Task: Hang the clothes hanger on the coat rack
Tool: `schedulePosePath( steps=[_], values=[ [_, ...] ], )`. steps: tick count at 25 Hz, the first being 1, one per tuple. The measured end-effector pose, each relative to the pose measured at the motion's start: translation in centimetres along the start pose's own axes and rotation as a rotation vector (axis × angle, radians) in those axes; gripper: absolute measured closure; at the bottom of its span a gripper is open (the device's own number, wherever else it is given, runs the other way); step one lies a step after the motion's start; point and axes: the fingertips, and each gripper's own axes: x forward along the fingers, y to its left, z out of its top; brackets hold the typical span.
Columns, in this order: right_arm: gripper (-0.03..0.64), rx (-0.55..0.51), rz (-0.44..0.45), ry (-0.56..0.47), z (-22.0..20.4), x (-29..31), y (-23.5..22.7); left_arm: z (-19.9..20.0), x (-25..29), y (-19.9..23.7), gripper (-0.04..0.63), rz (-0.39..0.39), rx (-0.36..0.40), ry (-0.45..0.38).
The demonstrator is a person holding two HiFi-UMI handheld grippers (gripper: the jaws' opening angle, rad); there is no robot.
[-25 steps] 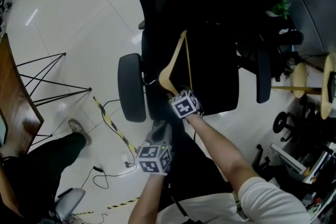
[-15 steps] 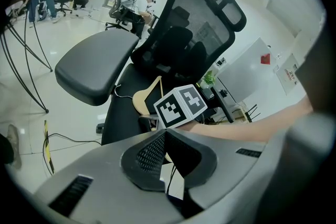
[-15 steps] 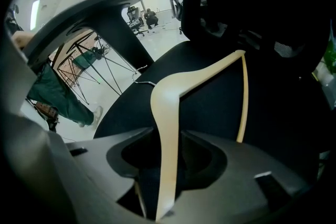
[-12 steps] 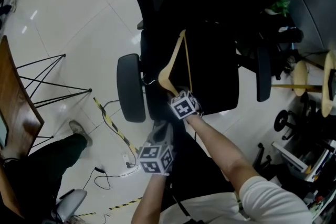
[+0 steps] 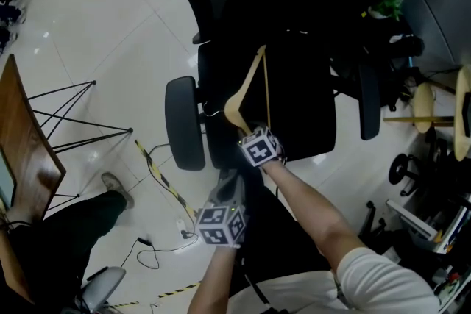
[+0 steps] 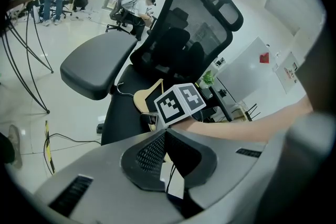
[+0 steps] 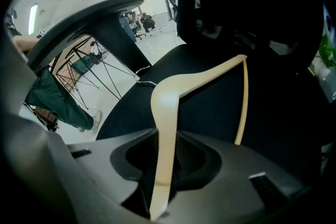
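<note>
A pale wooden clothes hanger [image 5: 246,88] lies on the black seat [image 5: 302,106] of an office chair. My right gripper [image 5: 247,130] points steeply down at the hanger's near end. In the right gripper view one arm of the hanger [image 7: 170,107] runs straight between the jaws, which are closing, with dark gaps still on both sides. My left gripper [image 5: 227,180] hangs behind and below it, over the seat's front edge, holding nothing. In the left gripper view its jaws meet in a ridge, and the hanger [image 6: 145,97] shows past the right gripper's marker cube [image 6: 178,103].
The chair's armrests [image 5: 184,123] [image 5: 368,103] flank the seat. More wooden hangers [image 5: 421,108] hang on a bar at the right among clutter. A wooden table [image 5: 22,136] with wire legs [image 5: 73,121], a person's leg [image 5: 66,224] and floor cables [image 5: 158,176] lie at the left.
The head view has shifted a little. Both grippers and the hanger keep their places.
</note>
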Motion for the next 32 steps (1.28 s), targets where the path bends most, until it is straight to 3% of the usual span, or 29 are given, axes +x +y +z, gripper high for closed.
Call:
schedulePosePath(
  steps=[8, 15, 24, 32],
  values=[
    [0.499, 0.129, 0.015, -0.096, 0.5, -5.5, 0.4, -0.2, -2.5, -0.2, 0.597, 0.009, 0.028, -0.026],
    [0.499, 0.244, 0.013, -0.265, 1.5, -16.1, 1.4, 0.7, -7.4, -1.7, 0.597, 0.005, 0.105, -0.069],
    [0.499, 0.316, -0.013, -0.527, 2.6, -32.9, 4.7, 2.3, -13.9, -8.9, 0.597, -0.087, 0.276, -0.148],
    [0.499, 0.366, -0.06, -0.714, 0.5, -46.4, 7.9, 3.5, -19.7, -15.3, 0.597, -0.184, 0.385, -0.241]
  ],
)
